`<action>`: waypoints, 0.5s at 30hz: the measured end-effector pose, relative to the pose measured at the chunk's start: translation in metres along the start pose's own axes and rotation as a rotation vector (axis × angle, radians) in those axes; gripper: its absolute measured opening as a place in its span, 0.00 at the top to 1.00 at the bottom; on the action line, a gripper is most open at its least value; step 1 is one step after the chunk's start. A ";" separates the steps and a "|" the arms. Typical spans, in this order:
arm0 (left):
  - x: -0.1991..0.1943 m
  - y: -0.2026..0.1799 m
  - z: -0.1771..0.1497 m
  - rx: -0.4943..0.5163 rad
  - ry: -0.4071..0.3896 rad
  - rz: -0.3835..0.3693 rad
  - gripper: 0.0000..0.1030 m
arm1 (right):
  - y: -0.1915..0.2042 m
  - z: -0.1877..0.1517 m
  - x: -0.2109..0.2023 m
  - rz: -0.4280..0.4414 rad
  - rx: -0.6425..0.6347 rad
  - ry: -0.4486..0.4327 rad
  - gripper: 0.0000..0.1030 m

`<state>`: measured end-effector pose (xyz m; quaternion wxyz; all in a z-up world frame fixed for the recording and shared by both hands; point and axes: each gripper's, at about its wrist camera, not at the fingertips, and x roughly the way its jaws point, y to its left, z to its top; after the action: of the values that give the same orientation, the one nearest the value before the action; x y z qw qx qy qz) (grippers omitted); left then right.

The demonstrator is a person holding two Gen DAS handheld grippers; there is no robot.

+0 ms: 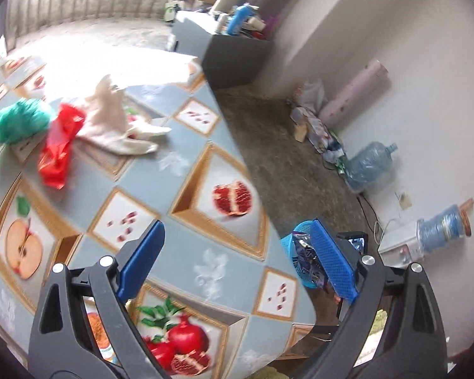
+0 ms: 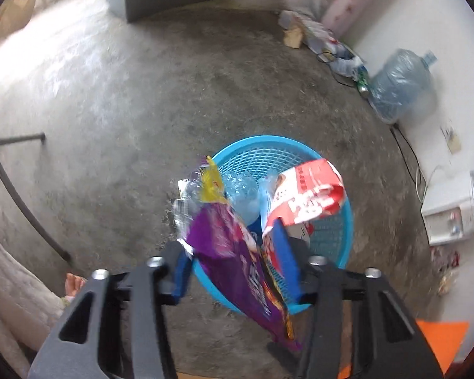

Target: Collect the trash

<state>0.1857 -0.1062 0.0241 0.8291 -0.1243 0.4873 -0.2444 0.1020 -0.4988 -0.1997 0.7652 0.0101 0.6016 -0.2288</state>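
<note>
Right gripper (image 2: 233, 271) hangs directly above the blue basket (image 2: 341, 240) on the floor, its jaws narrowed on a purple wrapper (image 2: 237, 271) dangling lengthwise toward the basket; left gripper (image 1: 237, 265) gapes wide, empty, over the table (image 1: 180, 170)

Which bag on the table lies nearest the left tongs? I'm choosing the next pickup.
The red bag: it lies closer to the open left tongs than the green bag behind it.

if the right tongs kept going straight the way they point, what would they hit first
Probably the blue basket on the floor. The right tongs point down at it, with a purple wrapper and a red-and-white packet between the fingers; those would reach its rim or contents first. Depth is unclear.
</note>
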 end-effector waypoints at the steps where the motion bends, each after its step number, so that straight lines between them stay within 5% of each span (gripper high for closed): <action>1: -0.003 0.009 -0.002 -0.010 -0.003 0.003 0.14 | -0.002 0.005 0.003 0.005 0.001 0.014 0.80; 6: -0.007 0.029 -0.004 -0.041 -0.010 0.018 0.14 | -0.021 0.012 0.000 0.104 0.076 0.022 0.95; 9: -0.005 0.031 -0.009 -0.052 -0.011 0.013 0.14 | -0.025 0.008 -0.025 0.235 0.064 -0.126 0.96; 12: -0.002 0.026 -0.009 -0.037 -0.020 0.026 0.14 | -0.019 0.000 -0.036 0.219 -0.038 -0.218 0.96; 15: 0.002 0.021 -0.009 -0.029 -0.021 0.021 0.14 | -0.010 -0.012 -0.018 0.164 -0.138 -0.204 0.96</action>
<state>0.1844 -0.0890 0.0084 0.8348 -0.1336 0.4834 -0.2271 0.0839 -0.4985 -0.1837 0.8374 -0.0167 0.5323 -0.1232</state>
